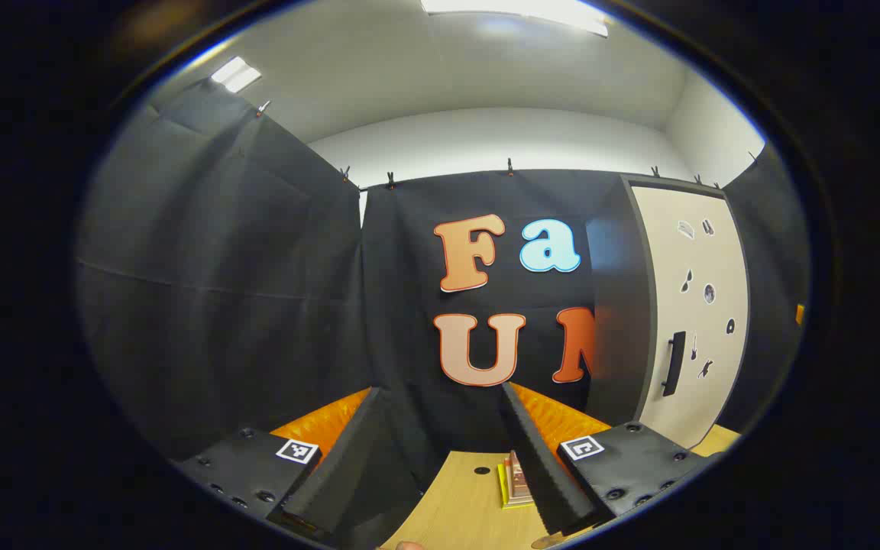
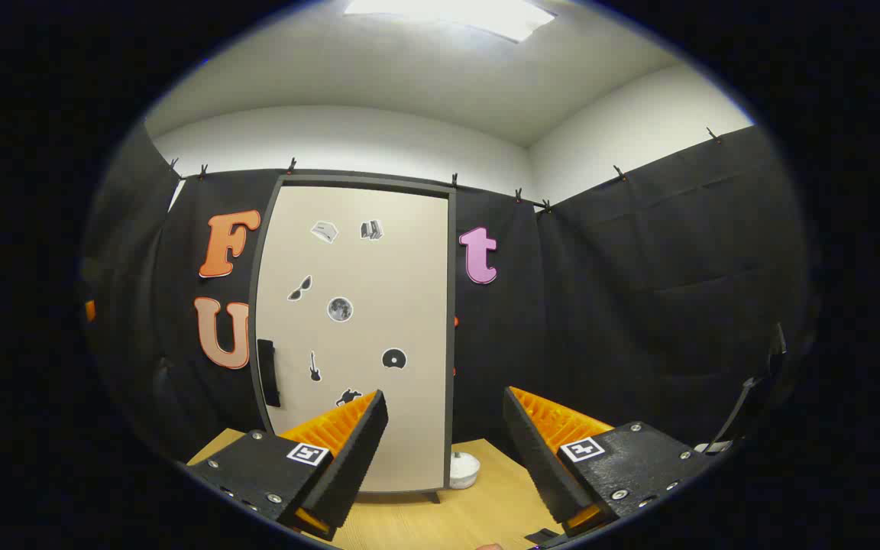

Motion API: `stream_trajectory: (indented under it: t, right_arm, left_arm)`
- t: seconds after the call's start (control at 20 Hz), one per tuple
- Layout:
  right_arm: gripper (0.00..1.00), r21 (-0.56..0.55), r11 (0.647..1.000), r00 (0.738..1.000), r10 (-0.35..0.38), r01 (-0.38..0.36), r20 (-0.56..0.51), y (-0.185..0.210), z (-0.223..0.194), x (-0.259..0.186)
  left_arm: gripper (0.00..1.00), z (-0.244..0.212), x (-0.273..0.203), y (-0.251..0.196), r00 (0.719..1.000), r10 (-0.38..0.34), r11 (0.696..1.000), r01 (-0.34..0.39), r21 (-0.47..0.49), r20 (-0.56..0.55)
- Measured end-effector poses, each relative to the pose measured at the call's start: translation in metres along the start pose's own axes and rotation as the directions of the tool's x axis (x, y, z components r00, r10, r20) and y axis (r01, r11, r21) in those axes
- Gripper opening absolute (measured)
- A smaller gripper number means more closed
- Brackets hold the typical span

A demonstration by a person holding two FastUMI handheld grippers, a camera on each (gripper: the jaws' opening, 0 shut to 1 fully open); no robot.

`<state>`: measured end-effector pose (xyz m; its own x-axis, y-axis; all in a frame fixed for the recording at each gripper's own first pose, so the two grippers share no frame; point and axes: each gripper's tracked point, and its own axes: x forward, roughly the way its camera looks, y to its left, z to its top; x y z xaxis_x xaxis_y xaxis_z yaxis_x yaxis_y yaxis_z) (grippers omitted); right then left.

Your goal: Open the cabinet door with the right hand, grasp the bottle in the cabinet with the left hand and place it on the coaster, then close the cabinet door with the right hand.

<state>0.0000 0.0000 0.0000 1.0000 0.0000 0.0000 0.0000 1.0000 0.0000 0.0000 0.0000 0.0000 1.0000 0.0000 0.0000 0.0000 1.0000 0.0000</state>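
Bench point(image 2: 417, 523) w/ black cloth walls. Cabinet door point(image 2: 360, 336) is closed in front of you, handle point(image 2: 267, 373) on its left edge. Your right hand-held gripper point(image 2: 444, 458) is spread, holding nothing; left hand-held gripper point(image 1: 440, 451) too. Coaster point(image 1: 515, 483) lies on bench by left fingers.

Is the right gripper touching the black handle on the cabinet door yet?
Apart. In the right gripper view, the right gripper is open and the handle sits off to its left, farther away.
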Motion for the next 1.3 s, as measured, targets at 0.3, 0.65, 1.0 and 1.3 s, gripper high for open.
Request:
stream_trajectory:
  t: [0.3,0.65,1.0,1.3]
  right_arm:
    - [0.94,-0.029,1.0,0.999,0.001,-0.002,-0.035,0.014,-0.007,0.009]
    - [0.94,-0.021,0.998,0.996,0.056,-0.057,-0.064,0.041,0.002,0.003]
    - [0.94,0.01,0.997,0.997,0.082,-0.082,-0.015,0.06,0.023,-0.002]
    - [0.94,0.04,0.991,0.991,0.127,-0.126,-0.029,0.095,0.015,0.013]
  left_arm:
    - [0.99,-0.01,0.008,-0.007,0.999,-0.028,1.0,0.028,-0.002,-0.038]
    - [0.99,0.018,0.009,-0.013,0.994,-0.112,0.99,0.113,-0.088,0.02]
    - [0.99,0.019,0.003,-0.003,0.998,-0.065,0.997,0.066,-0.038,0.016]
    - [1.0,0.018,-0.002,-0.001,0.998,-0.067,0.997,0.067,-0.035,0.013]
